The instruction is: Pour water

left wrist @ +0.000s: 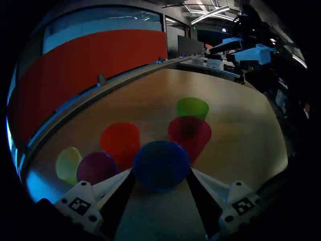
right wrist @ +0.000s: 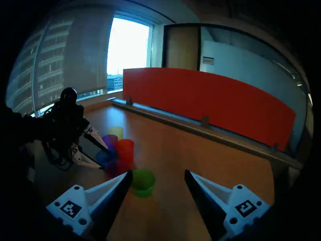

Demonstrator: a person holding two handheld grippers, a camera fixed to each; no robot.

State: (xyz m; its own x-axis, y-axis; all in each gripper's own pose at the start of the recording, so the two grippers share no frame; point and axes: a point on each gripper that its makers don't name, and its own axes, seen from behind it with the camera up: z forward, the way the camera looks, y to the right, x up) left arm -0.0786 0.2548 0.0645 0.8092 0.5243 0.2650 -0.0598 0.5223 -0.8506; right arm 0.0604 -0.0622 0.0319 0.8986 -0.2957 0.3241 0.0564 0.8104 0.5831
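Plastic blue cup low centre, flanked by left gripper, its 2 fingers perhaps touching, grip impossible to tell; probably light, thin-walled, slippery; best pinched mid-wall, gently; right gripper spread wide, bottom centre, beside green cup.

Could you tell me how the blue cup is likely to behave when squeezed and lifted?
The blue cup looks like thin plastic, so it is probably light and may flex under pressure. Its smooth wall could slip in the jaws.
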